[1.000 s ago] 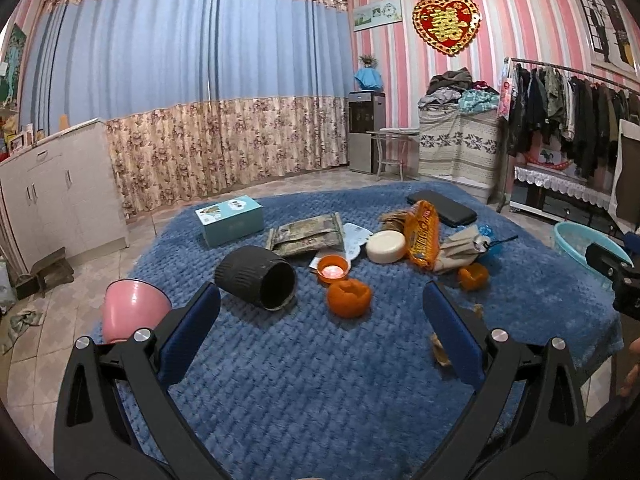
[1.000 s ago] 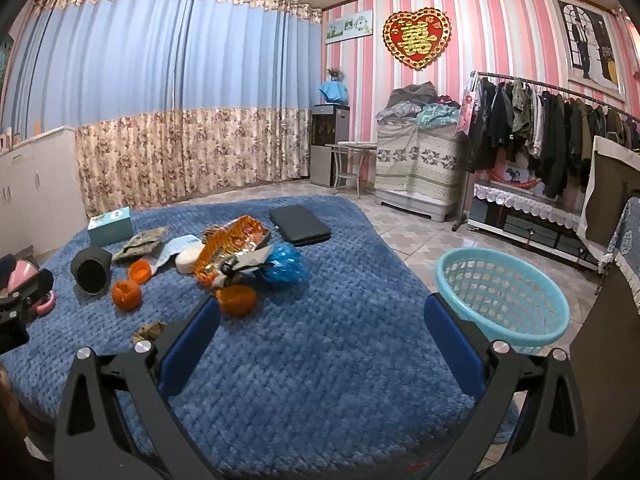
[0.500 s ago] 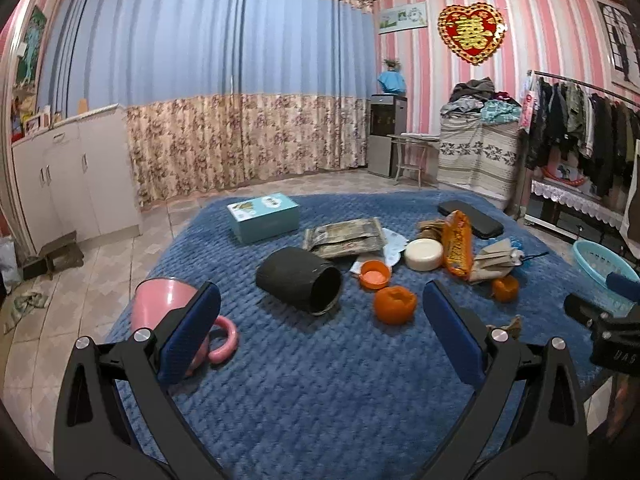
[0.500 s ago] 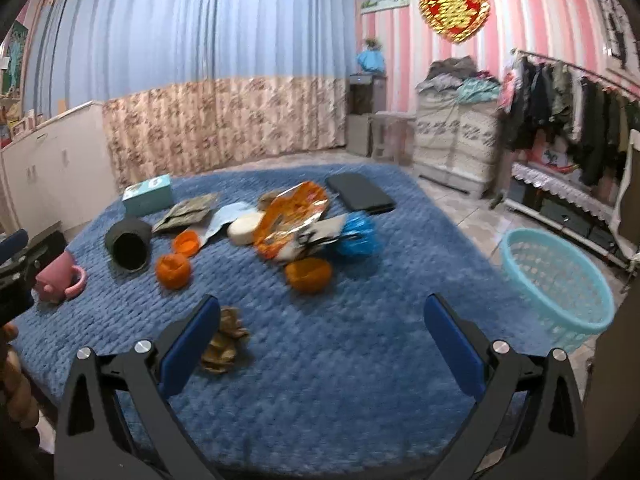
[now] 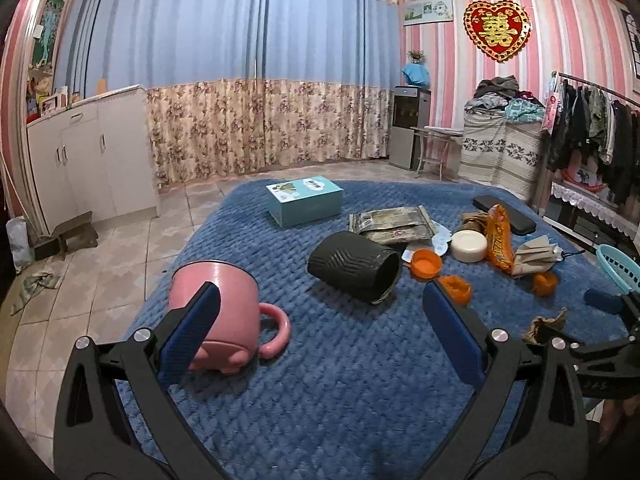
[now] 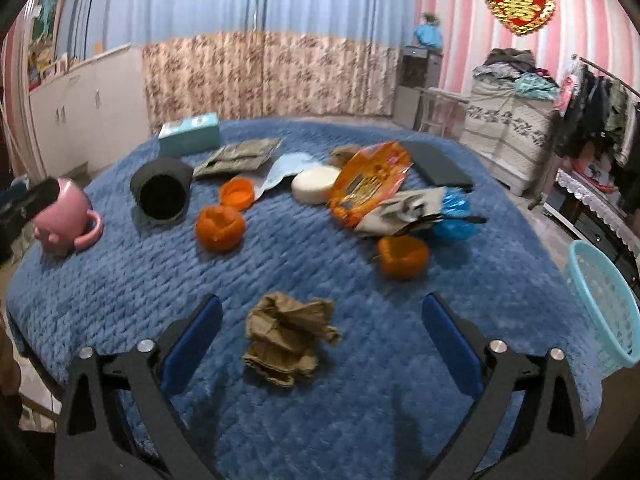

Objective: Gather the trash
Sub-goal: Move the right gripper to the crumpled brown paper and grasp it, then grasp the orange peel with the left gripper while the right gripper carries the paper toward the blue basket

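**Both tongs wide and empty above the blue blanket**

On the pink striped wall hangs a red heart (image 5: 497, 28) with a golden Chinese double-happiness sign. The teal box (image 5: 305, 200) carries printing on its lid, but it is too small to read. The orange snack wrapper (image 6: 368, 182) has printing too, blurred in both views.

The surface is a bed-like platform under a blue quilted blanket (image 5: 340, 380), in a room with blue curtains, a white cabinet (image 5: 92, 152) and a tiled floor. A light blue basket (image 6: 602, 304) stands on the floor beside the blanket, on the right.

On the blanket lie a pink mug (image 5: 218, 320) turned upside down, a black cup (image 5: 354, 266) on its side, an orange lid (image 5: 426, 263), two orange peel pieces (image 6: 219, 227) (image 6: 403, 256), a white round tin (image 6: 314, 184), a blue plastic bag (image 6: 454, 216) and a black flat case (image 6: 438, 166).

The left tongs (image 5: 320, 336) are spread wide and hold nothing; the left pad stands in front of the pink mug in the picture, and I cannot tell if it touches it.

The right tongs (image 6: 320, 338) are also spread wide and empty. The crumpled brown paper (image 6: 290, 338) lies on the blanket between the two pads, touching neither.
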A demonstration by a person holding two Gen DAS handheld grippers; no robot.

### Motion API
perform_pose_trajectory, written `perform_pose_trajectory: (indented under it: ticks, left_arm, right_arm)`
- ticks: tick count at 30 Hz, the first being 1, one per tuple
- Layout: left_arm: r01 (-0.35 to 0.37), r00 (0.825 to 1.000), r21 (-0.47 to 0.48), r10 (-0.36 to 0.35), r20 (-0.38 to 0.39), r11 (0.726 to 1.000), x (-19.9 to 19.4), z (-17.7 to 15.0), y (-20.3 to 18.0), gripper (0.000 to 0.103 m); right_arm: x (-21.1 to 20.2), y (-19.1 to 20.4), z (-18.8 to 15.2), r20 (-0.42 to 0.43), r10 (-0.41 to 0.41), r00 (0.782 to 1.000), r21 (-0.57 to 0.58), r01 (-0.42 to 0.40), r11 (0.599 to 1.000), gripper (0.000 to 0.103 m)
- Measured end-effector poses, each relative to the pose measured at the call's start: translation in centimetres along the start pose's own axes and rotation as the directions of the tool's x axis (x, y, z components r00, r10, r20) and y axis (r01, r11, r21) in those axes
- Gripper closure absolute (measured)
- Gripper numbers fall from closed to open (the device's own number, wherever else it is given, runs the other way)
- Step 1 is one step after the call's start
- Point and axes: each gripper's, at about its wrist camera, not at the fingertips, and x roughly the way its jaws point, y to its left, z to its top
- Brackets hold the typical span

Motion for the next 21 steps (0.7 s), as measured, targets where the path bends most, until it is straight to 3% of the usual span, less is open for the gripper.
perform_pose_trajectory:
  ticks: [3,7,13,21]
  left_arm:
    - [0.002,1.0,-0.006,-0.002,-0.01,1.0,0.4,-0.1,0.2,0.005]
    - [0.011,1.0,0.002,-0.011,-0.02,1.0,0.8,-0.3,0.0,0.005]
    - [0.028,0.999,0.014,-0.028,-0.029,1.0,1.2,-0.5,-1.4,0.005]
    - [0.049,0.994,0.053,-0.043,-0.102,0.997,3.8,-0.7,-5.4,0.005]
  right_arm:
    - [0.7,0.0,0.1,-0.034,0.041,0.999,0.002,-0.041,0.999,0.023]
    - [1.6,0.3,-0.1,-0.078,0.092,0.993,-0.011,-0.093,0.996,0.051]
    - [1.1,-0.2,0.1,-0.039,0.131,0.991,0.013,-0.131,0.991,0.054]
    - [-0.6,-5.0,0.8,0.062,0.032,0.998,0.096,-0.038,0.995,0.054]
